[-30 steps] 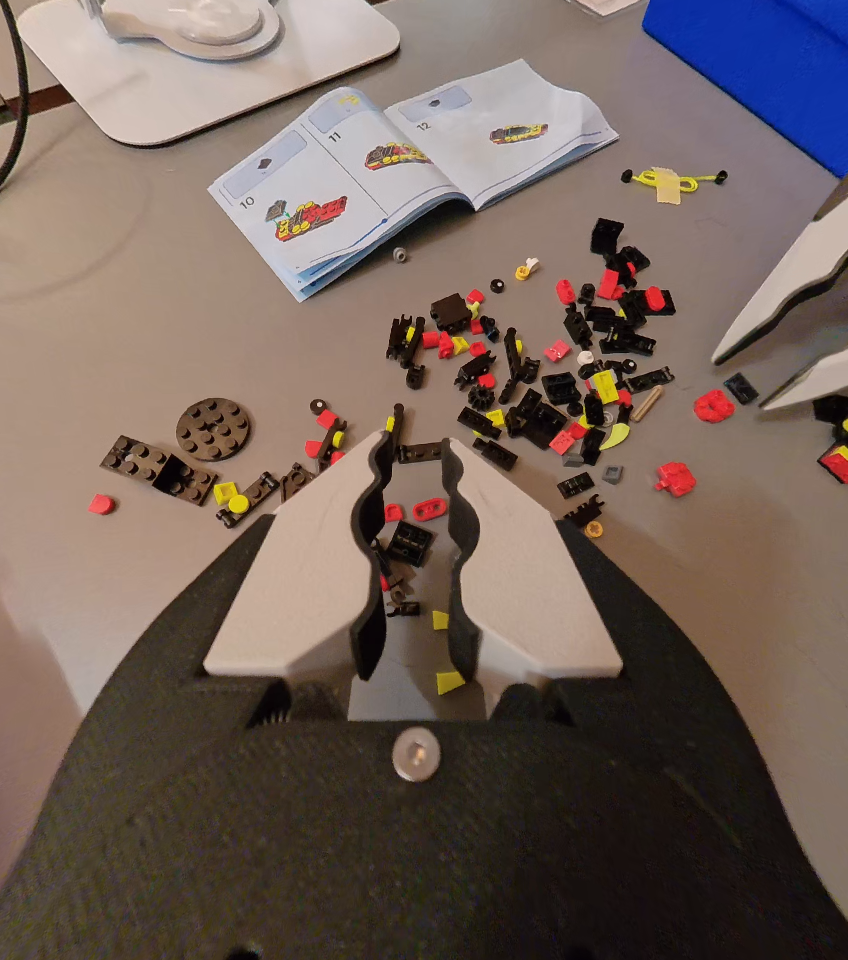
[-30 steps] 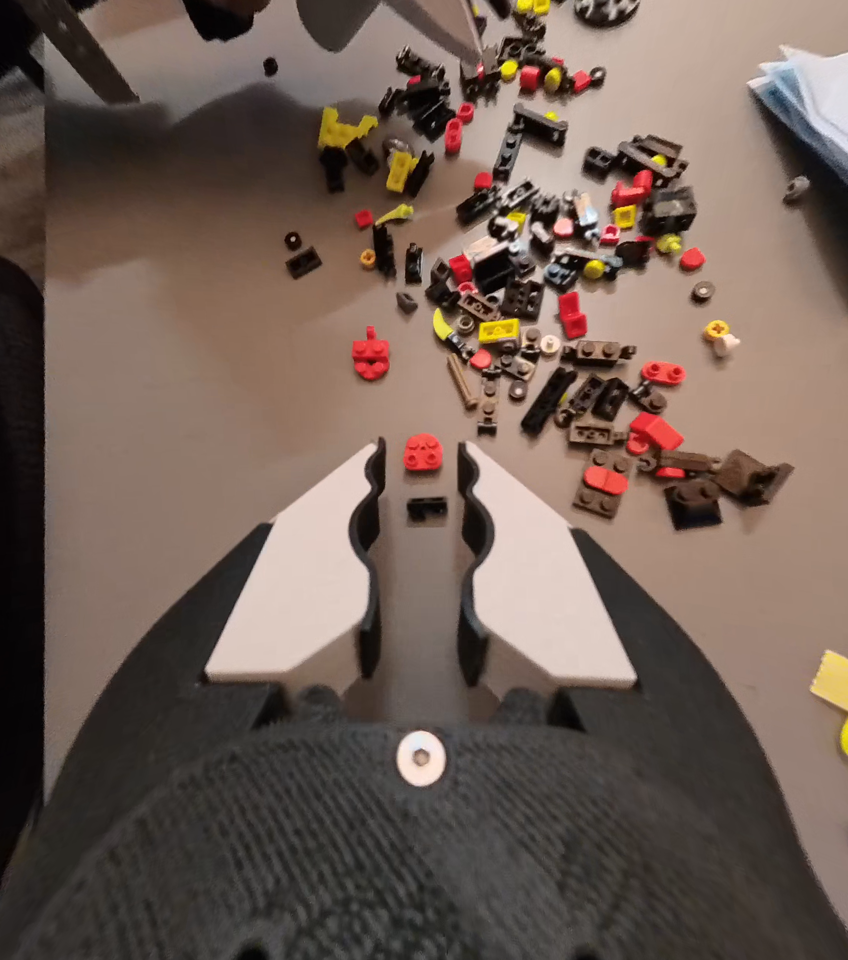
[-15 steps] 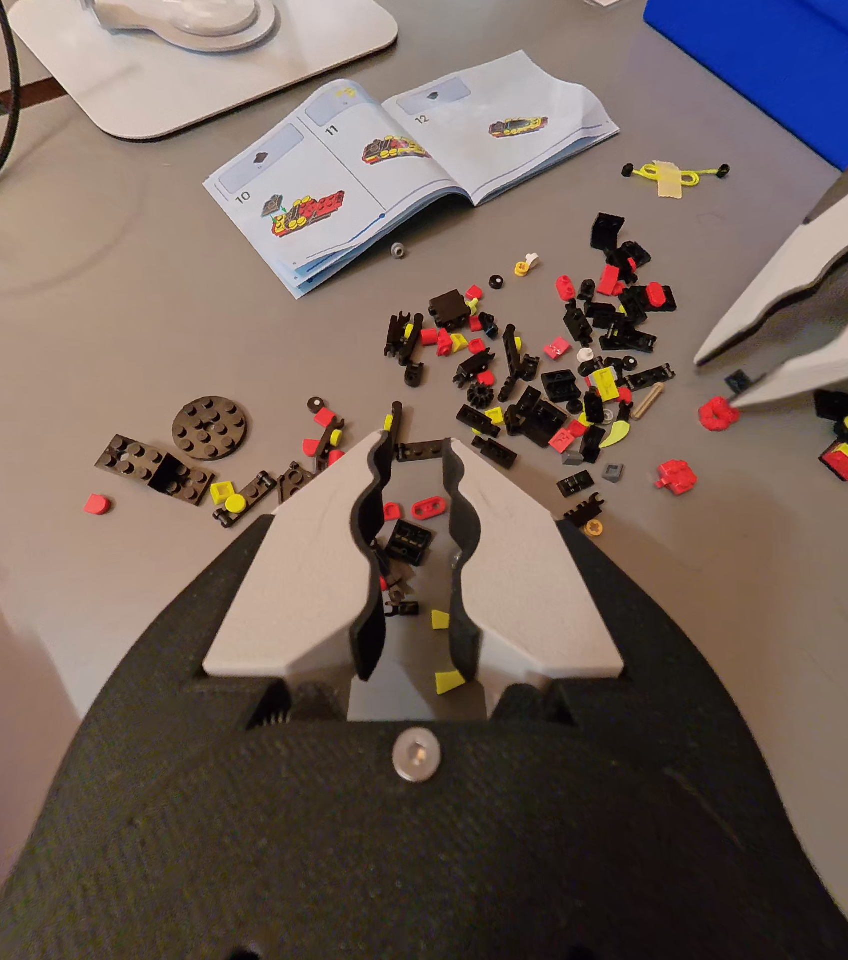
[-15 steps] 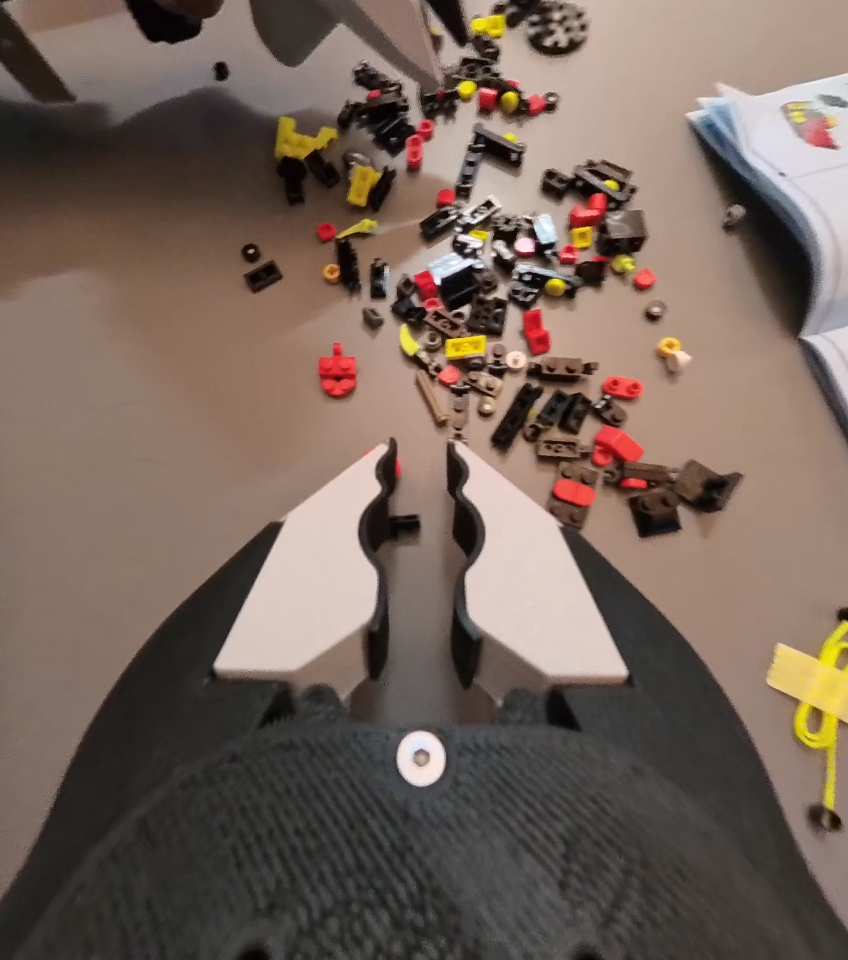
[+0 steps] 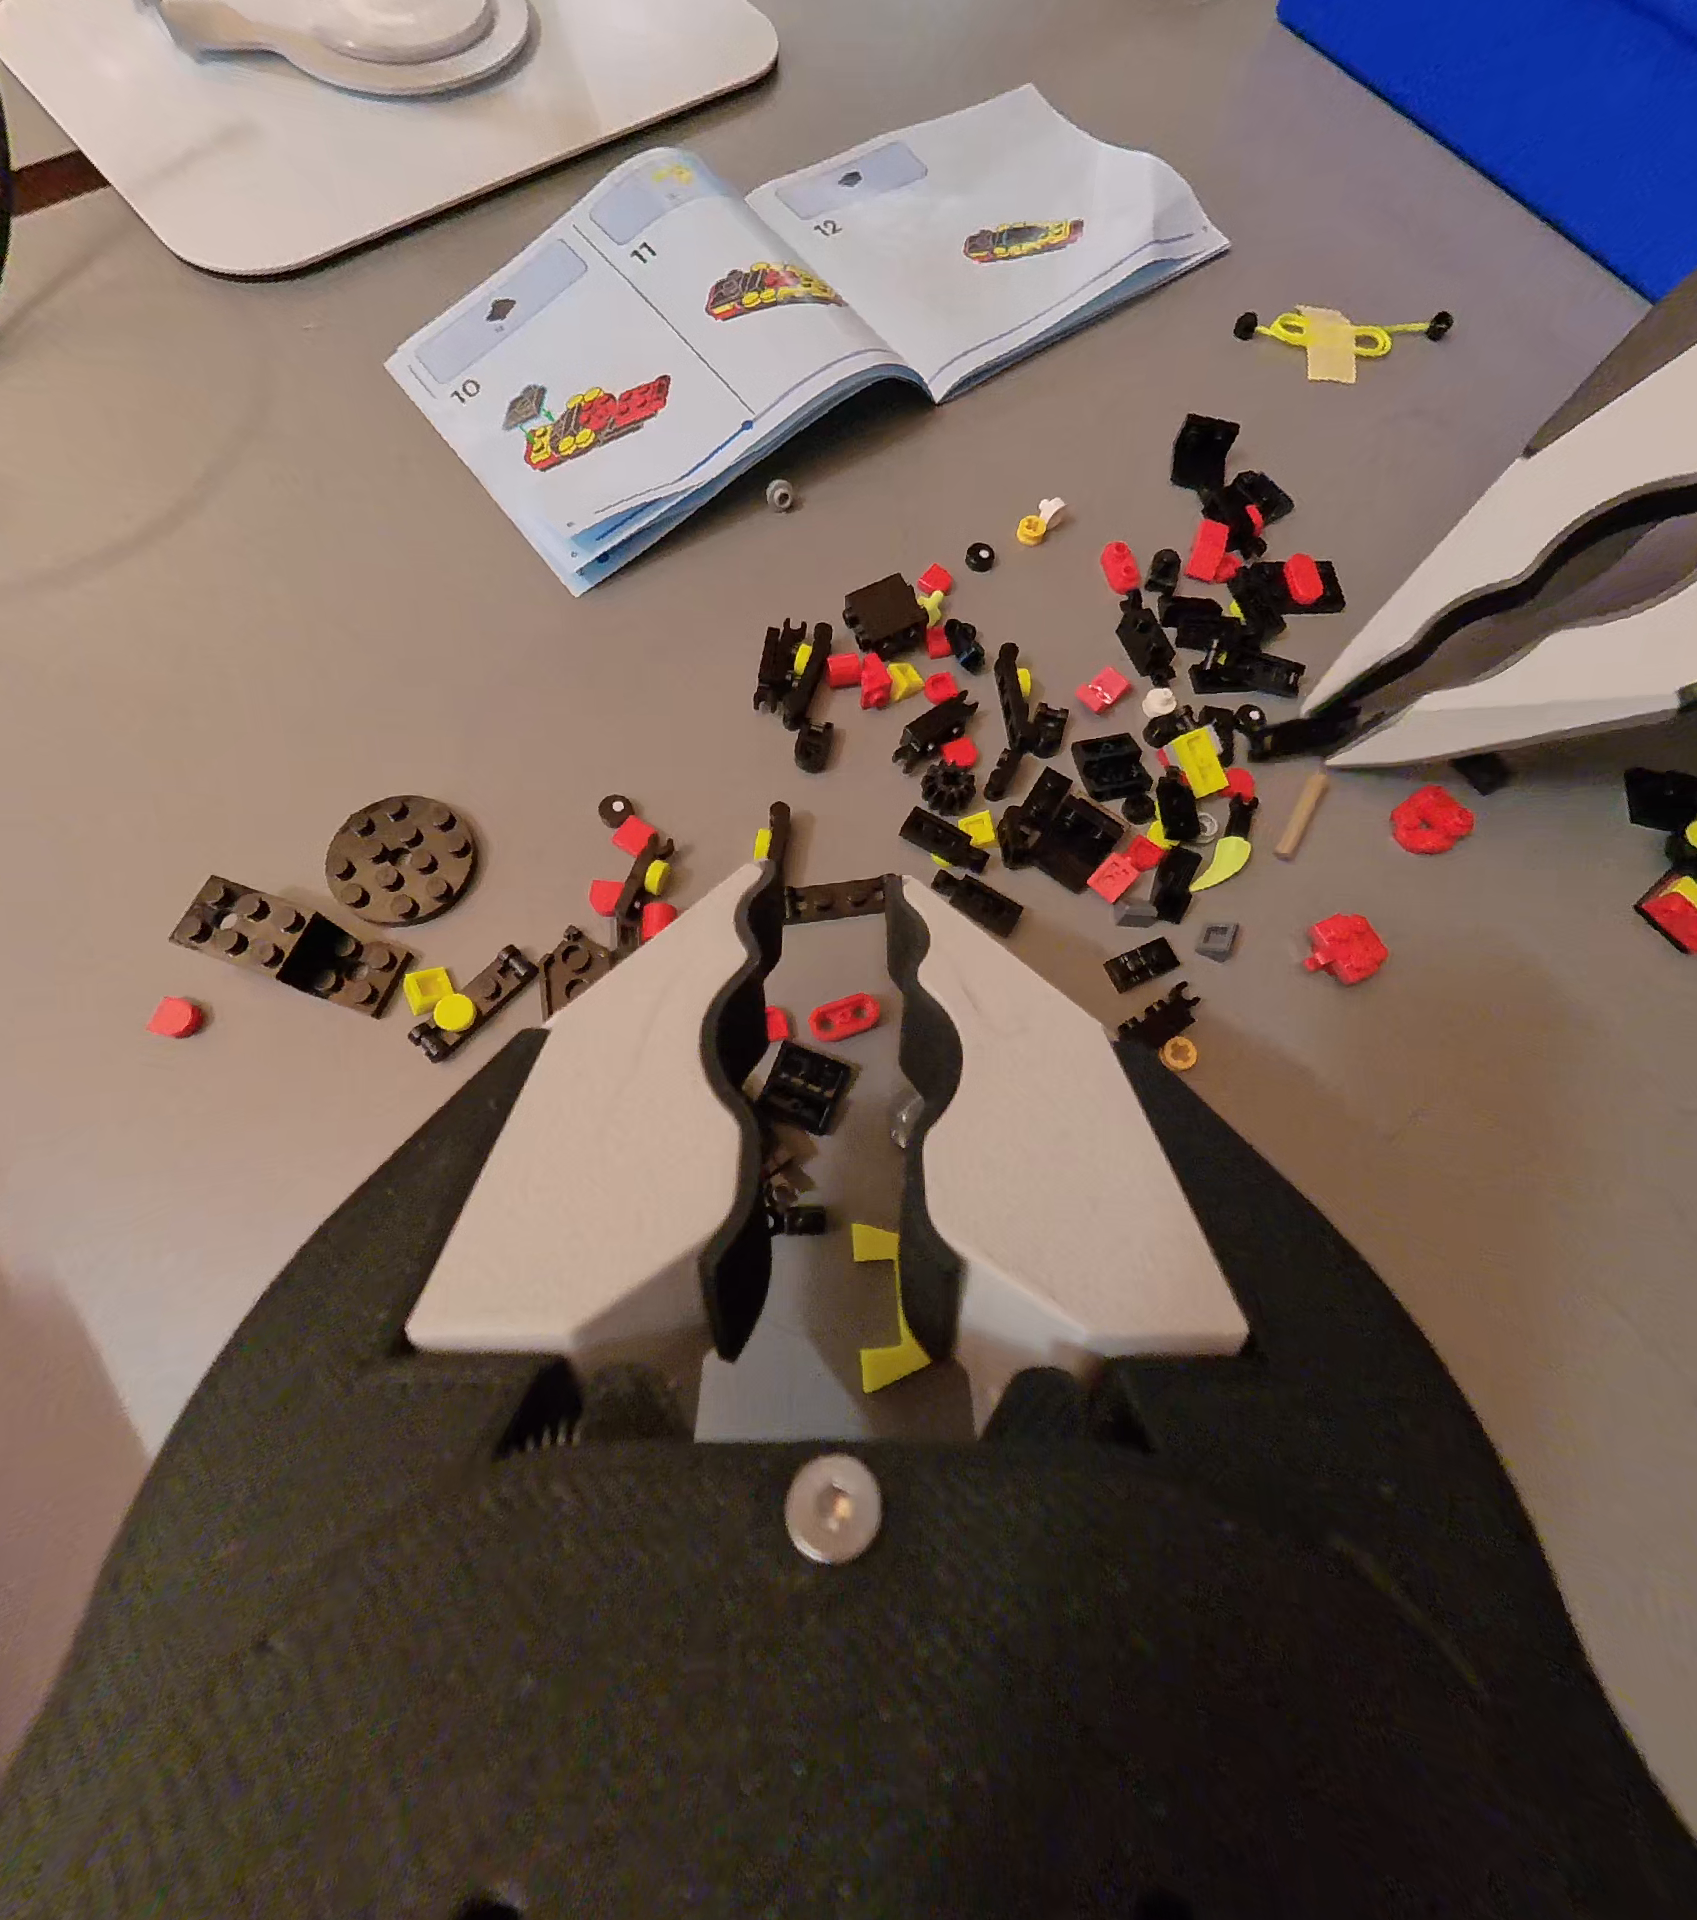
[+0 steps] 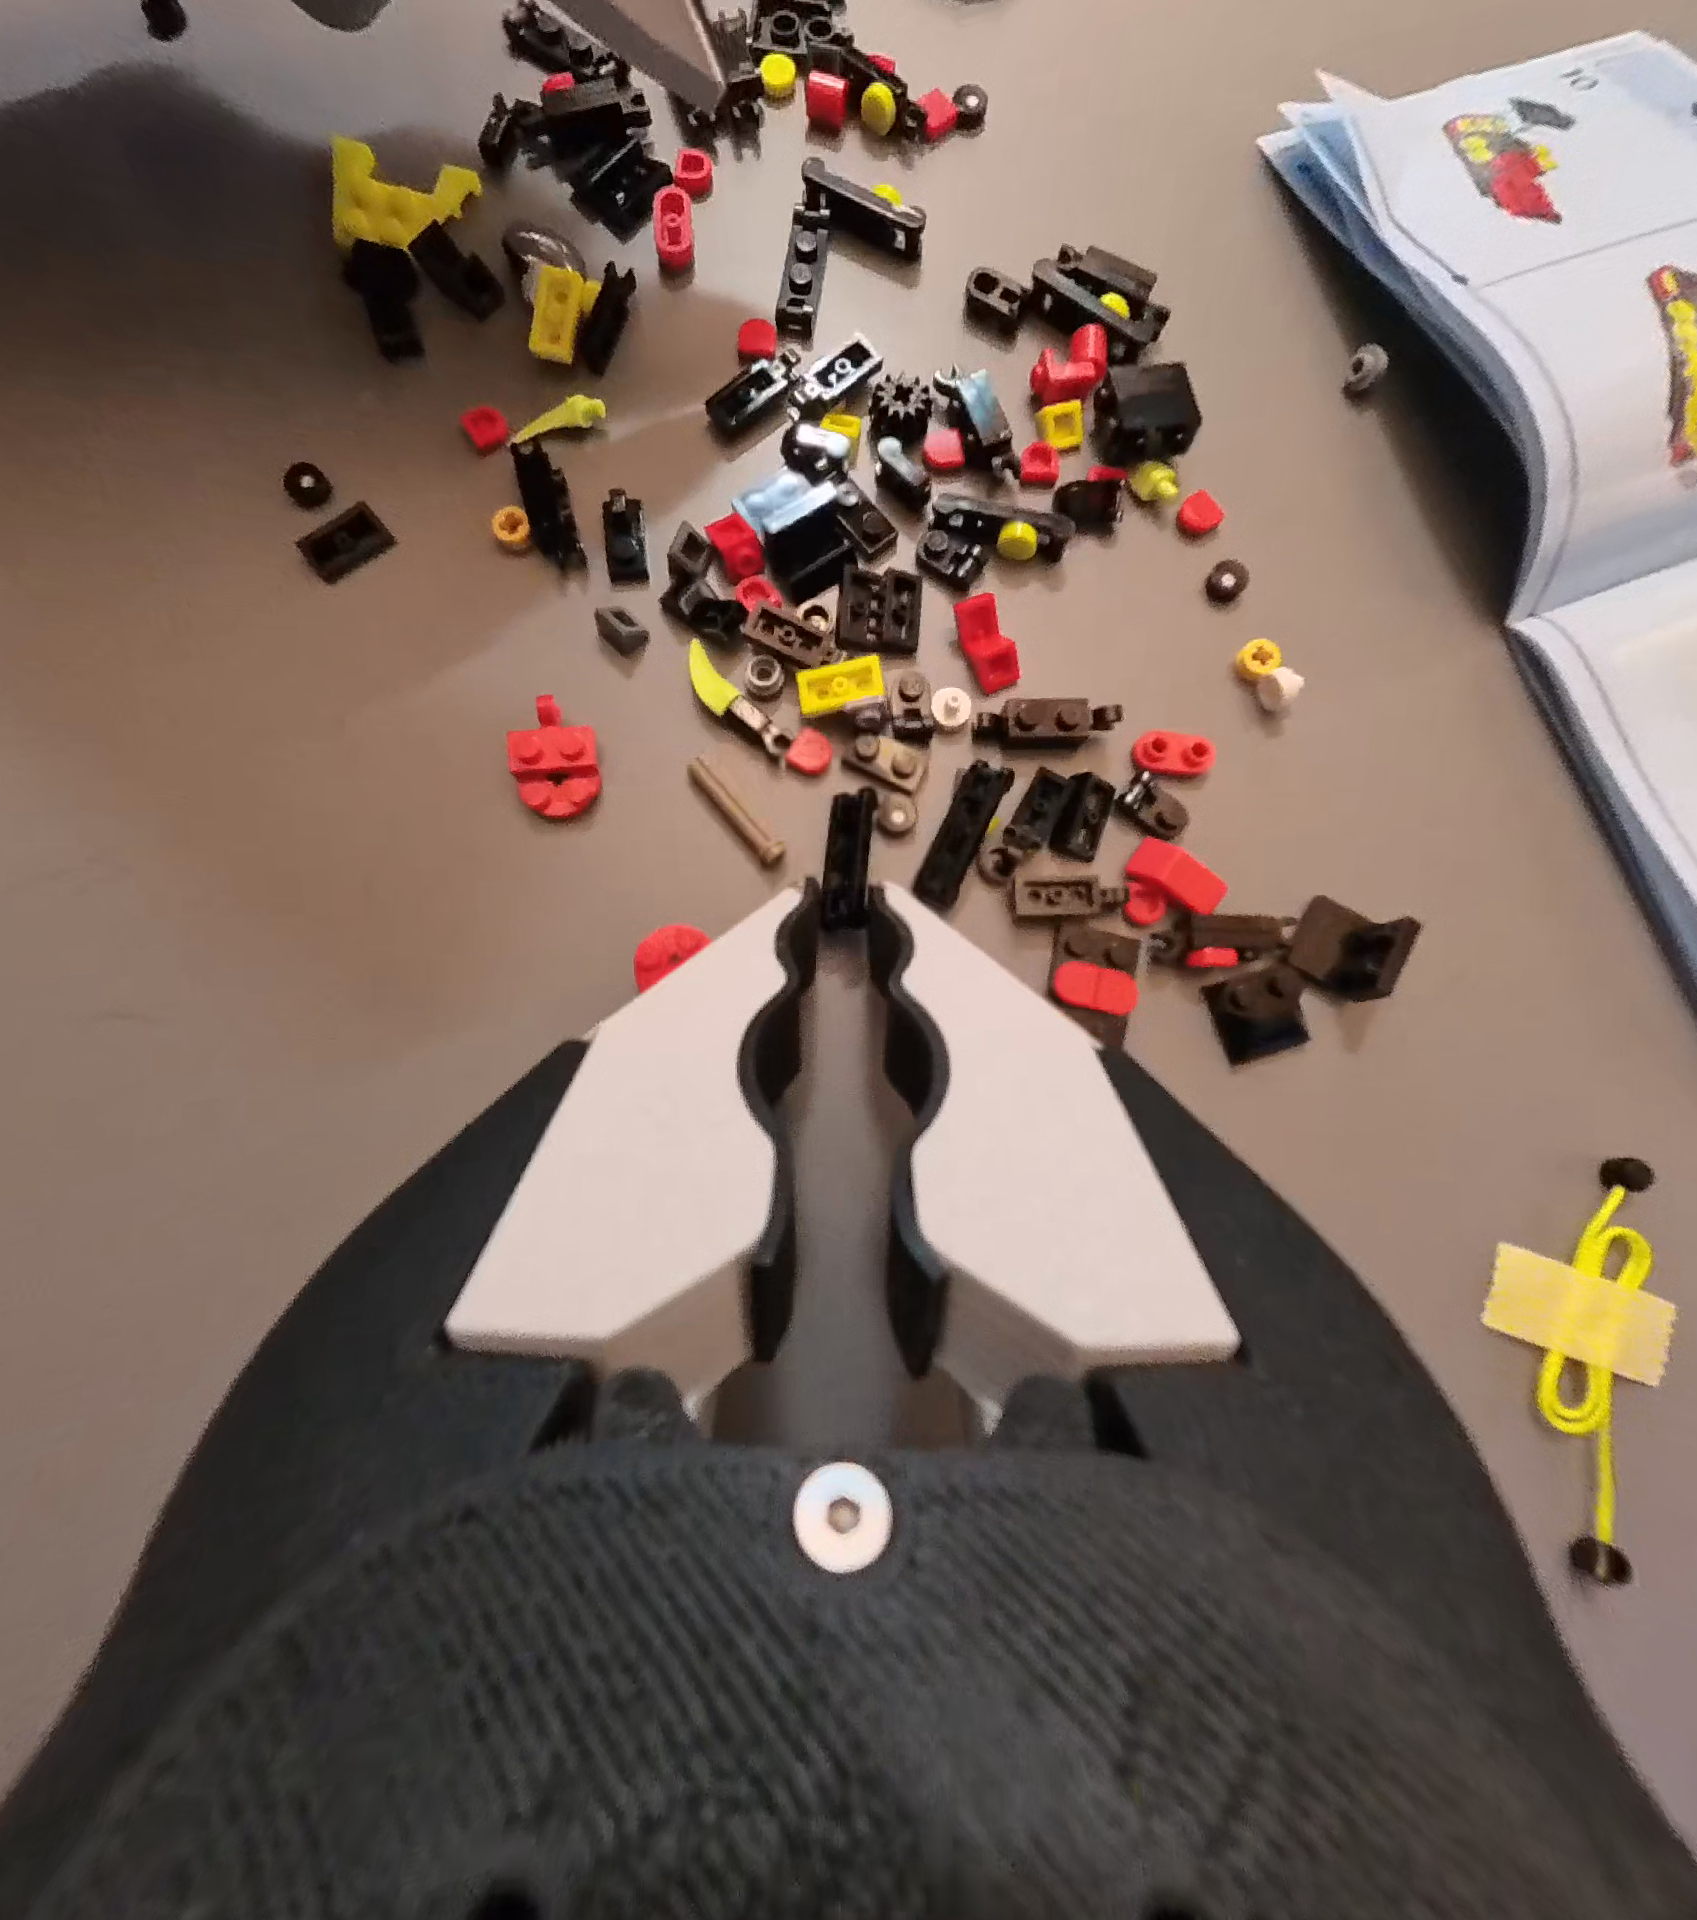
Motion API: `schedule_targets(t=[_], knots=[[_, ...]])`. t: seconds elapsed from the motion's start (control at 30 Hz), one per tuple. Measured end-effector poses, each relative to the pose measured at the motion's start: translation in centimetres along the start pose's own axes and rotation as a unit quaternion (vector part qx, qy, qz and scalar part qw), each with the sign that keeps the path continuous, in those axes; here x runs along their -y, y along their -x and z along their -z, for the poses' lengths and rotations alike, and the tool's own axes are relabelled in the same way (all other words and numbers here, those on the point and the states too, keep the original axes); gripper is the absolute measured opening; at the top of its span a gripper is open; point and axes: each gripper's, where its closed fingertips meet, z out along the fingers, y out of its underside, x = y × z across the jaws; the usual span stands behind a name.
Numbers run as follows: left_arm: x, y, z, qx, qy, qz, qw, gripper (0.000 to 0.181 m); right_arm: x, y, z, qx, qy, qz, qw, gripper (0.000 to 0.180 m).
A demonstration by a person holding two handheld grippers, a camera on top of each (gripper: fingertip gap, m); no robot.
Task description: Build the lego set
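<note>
Moved: your right gripper (image 6: pixel 845 902) is now pinching a narrow black plate (image 6: pixel 848 856), lifted off the grey table (image 6: pixel 200 935).
Left gripper (image 5: pixel 828 883): you're holding it parted, empty, over glossy scattered pieces (image 5: pixel 1052 748).
Nearby: open booklet (image 5: pixel 802 301).

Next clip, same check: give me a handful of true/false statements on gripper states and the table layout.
1. The right hand-held gripper pinches a narrow black piece at its fingertips. True.
2. The left hand-held gripper holds a red brick. False: open and empty, over loose pieces.
3. The instruction booklet lies closed. False: it lies open.
4. A round black plate lies apart from the main pile. True.
</note>
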Motion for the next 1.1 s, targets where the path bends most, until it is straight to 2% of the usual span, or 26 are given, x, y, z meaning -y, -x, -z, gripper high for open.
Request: schedule_targets(t=[0.2,0.37,0.43,0.67,0.83,0.9,0.97,1.1], knots=[[0.0,0.0,0.0,0.000,0.000,0.000,1.000,0.017,1.2,-0.4,1.2,0.007,-0.043,-0.013,0.999,0.014],[0.1,0.0,0.0,-0.001,-0.002,0.001,1.000,0.018,0.2,0.0,0.2,-0.002,-0.007,0.017,1.000,0.015],[0.0,0.0,0.0,-0.001,-0.001,0.001,1.000,0.018,0.0,0.1,0.0,-0.004,0.002,0.024,1.000,0.008],[0.1,0.0,0.1,-0.002,-0.004,0.003,1.000,0.018,-0.8,-0.2,0.9,0.022,0.003,0.001,1.000,0.006],[0.1,0.0,0.1,-0.002,-0.002,0.004,1.000,0.018,-0.6,0.2,0.8,0.026,0.000,0.012,1.000,0.007],[0.1,0.0,0.1,-0.003,-0.004,0.004,1.000,0.018,-0.6,0.2,0.7,0.021,0.002,0.019,1.000,0.013],[0.1,0.1,0.1,-0.002,-0.005,0.005,1.000,0.018,0.1,0.0,0.7,0.014,-0.015,0.018,1.000,0.026],[0.4,0.2,0.2,-0.003,-0.012,0.009,1.000,0.019,3.8,0.6,0.8,0.015,-0.089,0.010,0.996,0.023]])
